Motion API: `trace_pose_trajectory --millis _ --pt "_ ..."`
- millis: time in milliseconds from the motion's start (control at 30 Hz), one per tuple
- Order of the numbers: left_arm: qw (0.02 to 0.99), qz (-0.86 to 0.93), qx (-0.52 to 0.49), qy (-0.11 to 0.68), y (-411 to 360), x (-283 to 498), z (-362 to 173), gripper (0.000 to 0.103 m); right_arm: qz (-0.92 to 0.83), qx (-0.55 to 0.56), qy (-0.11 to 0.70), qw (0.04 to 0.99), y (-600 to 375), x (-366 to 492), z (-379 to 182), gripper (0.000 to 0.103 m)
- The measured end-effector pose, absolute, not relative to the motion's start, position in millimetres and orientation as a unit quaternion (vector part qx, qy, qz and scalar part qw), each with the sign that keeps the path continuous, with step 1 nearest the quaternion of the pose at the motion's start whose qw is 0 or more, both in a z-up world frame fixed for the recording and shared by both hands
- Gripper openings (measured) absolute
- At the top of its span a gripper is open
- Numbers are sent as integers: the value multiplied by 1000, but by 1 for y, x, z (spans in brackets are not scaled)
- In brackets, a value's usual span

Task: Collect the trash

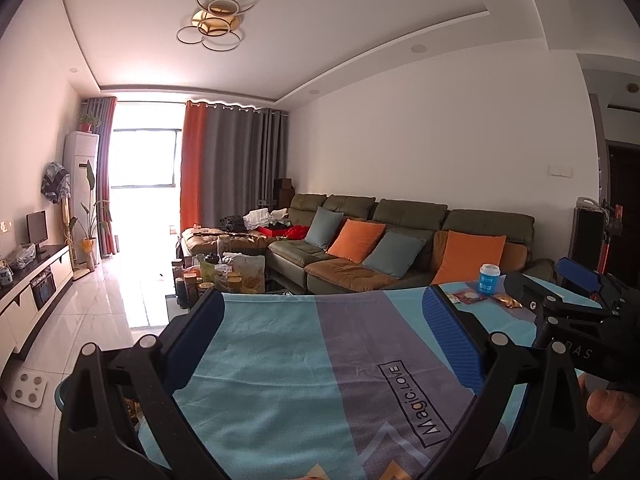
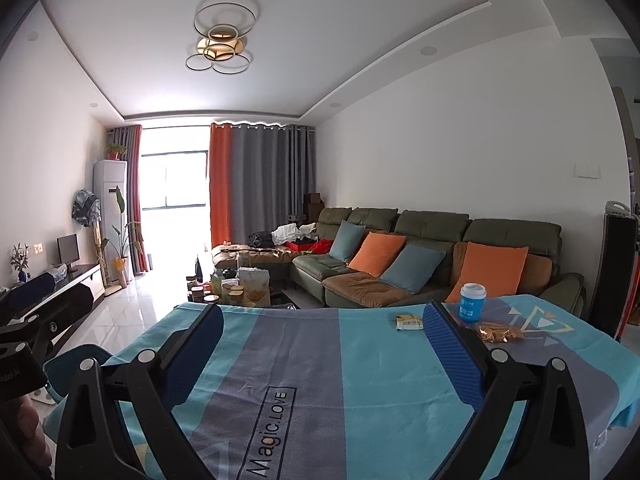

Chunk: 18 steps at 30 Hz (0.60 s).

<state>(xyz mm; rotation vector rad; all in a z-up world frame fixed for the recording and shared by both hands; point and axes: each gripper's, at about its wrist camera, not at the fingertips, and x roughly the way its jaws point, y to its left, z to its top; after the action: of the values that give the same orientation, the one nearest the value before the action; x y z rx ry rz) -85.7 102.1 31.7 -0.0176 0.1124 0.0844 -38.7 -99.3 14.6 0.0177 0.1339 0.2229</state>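
Looking down both wrist cams, each gripper sits low over a table covered in a blue and grey striped cloth (image 2: 360, 380) with "Magic.LOVE" printed on it. The right gripper (image 2: 326, 358) fills the bottom of its frame, fingers spread wide with nothing between them but cloth. Same deal for the left gripper (image 1: 326, 340) in its own view: fingers wide apart, holding nothing.

In the left cam the right gripper also pokes in at the right edge, mid-height, and a hand (image 1: 612, 420) shows in the lower right corner. In the right cam the left gripper shows at the left edge, with a bit of a hand under it in the lower left corner.

The trash is all at the far end of the cloth, right of centre in the right cam. A small flat packet (image 2: 409, 322) lies just left of the right finger's tip. A crinkly gold wrapper (image 2: 498, 333) lies right of that finger, and a blue cup (image 2: 472, 303) with a white lid stands upright just behind the wrapper, near the far edge. In the left cam the same stuff is in the right middle: cup (image 1: 489, 279), a reddish packet (image 1: 469, 297) and the gold wrapper (image 1: 507, 301).

Past the table there's a cluttered coffee table (image 2: 240, 284), a green sofa (image 2: 432, 236) with orange and blue cushions, then orange and grey curtains (image 2: 256, 184) by a bright window.
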Motion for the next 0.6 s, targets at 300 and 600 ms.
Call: trace_pose_trajectory --millis 300,600 --pt "997 35 -23 67 102 -79 29 98 110 11 75 991 -99 -36 14 96" --pt "996 45 -16 73 102 -73 25 98 98 22 86 991 -108 -27 11 96"
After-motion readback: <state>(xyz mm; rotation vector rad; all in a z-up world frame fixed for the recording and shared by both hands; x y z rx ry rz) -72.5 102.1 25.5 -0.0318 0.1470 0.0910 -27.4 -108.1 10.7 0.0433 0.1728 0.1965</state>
